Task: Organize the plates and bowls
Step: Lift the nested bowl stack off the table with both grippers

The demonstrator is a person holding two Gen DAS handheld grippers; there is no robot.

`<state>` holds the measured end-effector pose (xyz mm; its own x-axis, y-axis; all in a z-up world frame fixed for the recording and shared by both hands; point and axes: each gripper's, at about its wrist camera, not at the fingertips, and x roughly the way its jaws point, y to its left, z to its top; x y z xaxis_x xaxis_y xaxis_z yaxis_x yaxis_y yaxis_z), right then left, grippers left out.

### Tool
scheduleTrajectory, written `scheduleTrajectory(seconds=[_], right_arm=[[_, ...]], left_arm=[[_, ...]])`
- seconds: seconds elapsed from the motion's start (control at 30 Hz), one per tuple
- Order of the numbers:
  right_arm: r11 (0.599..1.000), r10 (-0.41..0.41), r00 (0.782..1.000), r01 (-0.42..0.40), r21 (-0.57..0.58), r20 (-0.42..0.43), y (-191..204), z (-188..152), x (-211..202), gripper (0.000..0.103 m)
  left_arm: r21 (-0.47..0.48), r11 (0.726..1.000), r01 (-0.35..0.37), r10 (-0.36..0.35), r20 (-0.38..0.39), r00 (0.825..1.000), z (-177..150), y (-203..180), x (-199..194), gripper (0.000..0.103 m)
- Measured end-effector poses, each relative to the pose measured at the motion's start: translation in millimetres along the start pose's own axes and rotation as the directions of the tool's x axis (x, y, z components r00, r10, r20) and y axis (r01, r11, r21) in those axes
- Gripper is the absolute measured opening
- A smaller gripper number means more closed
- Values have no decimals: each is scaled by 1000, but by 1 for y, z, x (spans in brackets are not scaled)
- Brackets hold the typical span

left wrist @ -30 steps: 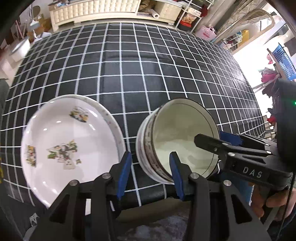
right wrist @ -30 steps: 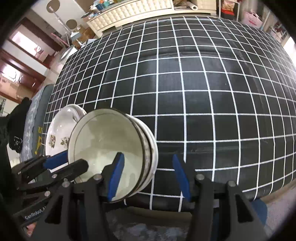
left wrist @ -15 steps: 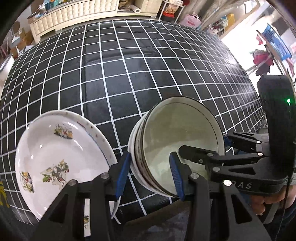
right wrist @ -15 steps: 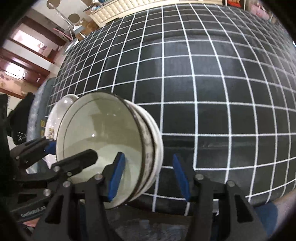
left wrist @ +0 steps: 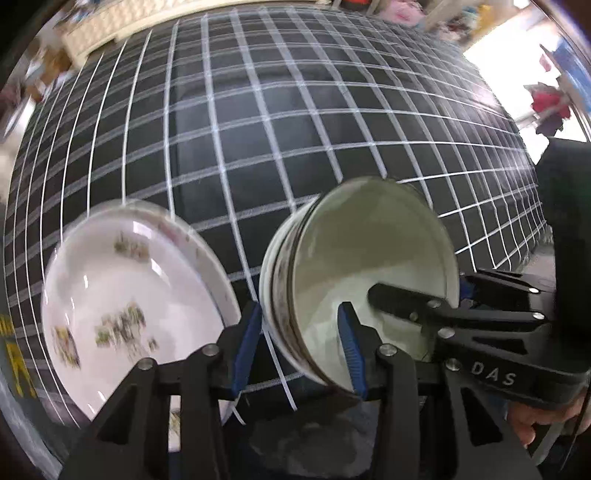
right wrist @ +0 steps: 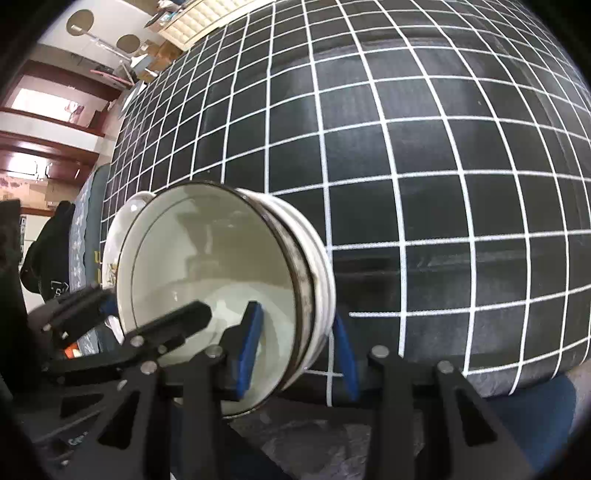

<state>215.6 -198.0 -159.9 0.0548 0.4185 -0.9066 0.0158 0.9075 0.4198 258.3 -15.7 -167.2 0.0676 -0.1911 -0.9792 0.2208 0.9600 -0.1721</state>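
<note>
A stack of white bowls (left wrist: 369, 251) with dark rims stands tilted at the near edge of the black grid tablecloth (left wrist: 295, 129). My left gripper (left wrist: 299, 350) is shut on the stack's left wall, one blue pad outside and one inside. My right gripper (right wrist: 299, 350) has its jaws closing over the opposite wall of the bowls (right wrist: 207, 266), with its pads against both sides. A white plate (left wrist: 129, 295) with flower prints lies just left of the stack; the right wrist view shows only a strip of the plate (right wrist: 125, 221) behind the bowls.
The checked cloth stretches far back toward a cream sideboard (right wrist: 207, 14). The table's near edge (right wrist: 517, 384) runs just under both grippers, with blue fabric below it. A person's hand (left wrist: 543, 424) holds the right gripper's handle at the lower right.
The right gripper's jaws have narrowed onto the bowl wall. The left gripper kept its grip while the view swung, and the bowls and plate now look nearer and blurred.
</note>
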Motion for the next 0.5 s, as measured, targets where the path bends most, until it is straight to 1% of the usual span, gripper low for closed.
scheduleTrajectory(seconds=[0.07,0.17,0.23,0.33,0.4,0.43,0.5], right_arm=[[1000,1,1000,-1,-12,-2,0,0,-1,43],[999,-9,1000,9,-44,-4,3,2,-1,42],[999,-7,1000,6,-45,-12,2,4,0,42],[999,11,1000,-12,-32,-27,0,8,2,42],[999,42,999,-42,-8,-32,-6,11,3,43],[999,51,998,-51,-3,-35,-7,12,3,43],[999,51,998,-52,-10,-34,-7,12,3,43]], left_arm=[[-32,999,13,-13,3,1000,-5,2,2,39],[-107,993,56,-58,-11,998,-10,8,7,39],[-139,988,70,-70,0,998,-12,10,8,39],[-165,985,51,-50,12,999,-10,6,11,37],[-152,988,22,-19,17,1000,-11,1,14,37],[-150,989,12,-8,22,1000,-17,0,14,40],[-162,987,2,3,26,1000,-16,-3,15,40]])
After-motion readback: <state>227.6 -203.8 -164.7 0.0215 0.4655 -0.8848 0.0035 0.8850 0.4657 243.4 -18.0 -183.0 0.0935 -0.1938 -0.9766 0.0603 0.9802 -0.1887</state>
